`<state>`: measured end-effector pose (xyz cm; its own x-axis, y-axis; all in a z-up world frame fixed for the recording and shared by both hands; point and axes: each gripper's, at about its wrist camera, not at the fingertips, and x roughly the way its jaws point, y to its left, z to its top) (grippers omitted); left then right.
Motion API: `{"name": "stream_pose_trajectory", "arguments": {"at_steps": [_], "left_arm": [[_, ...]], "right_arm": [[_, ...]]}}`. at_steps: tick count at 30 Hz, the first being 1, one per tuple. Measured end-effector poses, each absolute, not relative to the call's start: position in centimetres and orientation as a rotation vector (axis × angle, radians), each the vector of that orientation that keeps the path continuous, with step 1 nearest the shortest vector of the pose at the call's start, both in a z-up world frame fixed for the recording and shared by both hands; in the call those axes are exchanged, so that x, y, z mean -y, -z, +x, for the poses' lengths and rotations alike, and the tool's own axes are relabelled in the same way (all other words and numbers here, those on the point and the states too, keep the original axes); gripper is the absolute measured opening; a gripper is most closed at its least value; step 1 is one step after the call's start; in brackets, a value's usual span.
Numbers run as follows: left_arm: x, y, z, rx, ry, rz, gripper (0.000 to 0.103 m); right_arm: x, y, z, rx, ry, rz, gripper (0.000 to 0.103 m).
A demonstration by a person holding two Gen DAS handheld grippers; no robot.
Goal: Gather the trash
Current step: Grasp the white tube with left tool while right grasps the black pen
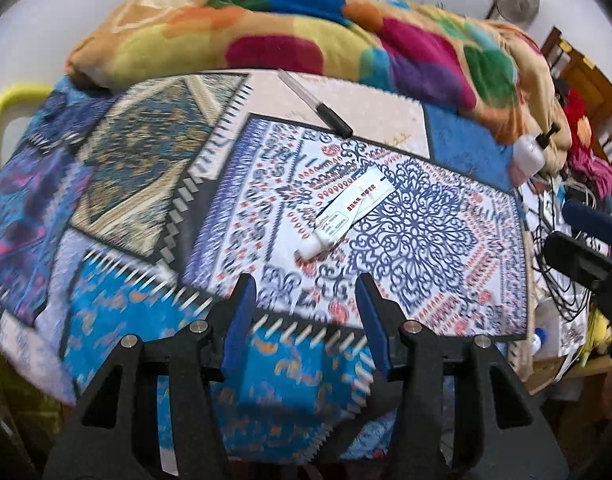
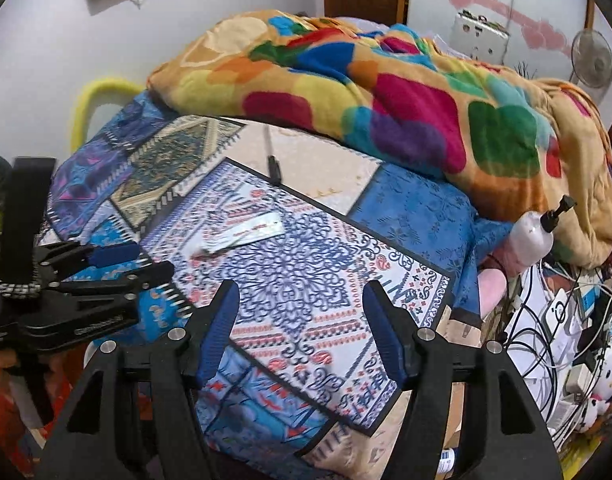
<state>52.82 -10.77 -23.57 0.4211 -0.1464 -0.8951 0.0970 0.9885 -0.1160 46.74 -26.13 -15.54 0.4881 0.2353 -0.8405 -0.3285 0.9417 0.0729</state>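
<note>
A flattened white tube (image 1: 347,210) with red print lies on the patterned bedspread (image 1: 445,264), its cap end toward me. It also shows in the right wrist view (image 2: 242,232). A black-capped pen (image 1: 317,104) lies farther back, also seen in the right wrist view (image 2: 273,164). My left gripper (image 1: 306,294) is open and empty, just short of the tube's cap end. It appears from the side in the right wrist view (image 2: 142,260). My right gripper (image 2: 302,300) is open and empty above the bedspread, to the right of the tube.
A colourful blanket (image 2: 385,92) is heaped at the back of the bed. A white pump bottle (image 2: 533,232) and a tangle of cables and chargers (image 2: 553,320) sit to the right. A yellow chair frame (image 1: 2,120) stands at left.
</note>
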Motion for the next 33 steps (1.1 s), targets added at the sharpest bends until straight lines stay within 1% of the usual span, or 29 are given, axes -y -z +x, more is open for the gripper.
{"name": "stream_pose_trajectory", "arguments": {"at_steps": [6,11,14,15,17,20,26,31,33], "left_arm": [[11.2,26.2,55.4,-1.143,0.171,-0.034,0.051],[11.8,26.7,55.6,-1.07,0.203,-0.016,0.05],[12.1,26.8,55.3,-1.033,0.222,0.018,0.031],[12.2,26.8,55.1,-1.022,0.23,0.036,0.021],[12.1,26.9,55.2,-1.017,0.233,0.036,0.019],[10.6,26.7,55.0,-1.02,0.216,-0.034,0.019],[7.1,25.3,54.5,-0.972,0.13,-0.136,0.017],[5.5,24.4,54.2,-0.946,0.082,-0.128,0.016],[5.0,24.4,54.0,-0.945,0.072,-0.126,0.016]], "right_arm": [[26.8,17.6,48.8,-1.039,-0.317,-0.104,0.06],[26.4,18.6,50.4,-1.045,-0.321,-0.109,0.06],[25.8,18.7,51.4,-1.037,-0.337,-0.105,0.06],[25.6,18.7,51.8,-1.036,-0.349,-0.097,0.06],[25.2,18.8,52.5,-1.039,-0.373,-0.076,0.06],[24.3,18.9,53.7,-1.033,-0.418,-0.044,0.06],[21.2,20.1,56.8,-1.025,-0.428,-0.08,0.06],[18.2,21.7,59.4,-1.019,-0.455,-0.147,0.052],[17.2,22.5,60.2,-1.022,-0.439,-0.188,0.038]]}}
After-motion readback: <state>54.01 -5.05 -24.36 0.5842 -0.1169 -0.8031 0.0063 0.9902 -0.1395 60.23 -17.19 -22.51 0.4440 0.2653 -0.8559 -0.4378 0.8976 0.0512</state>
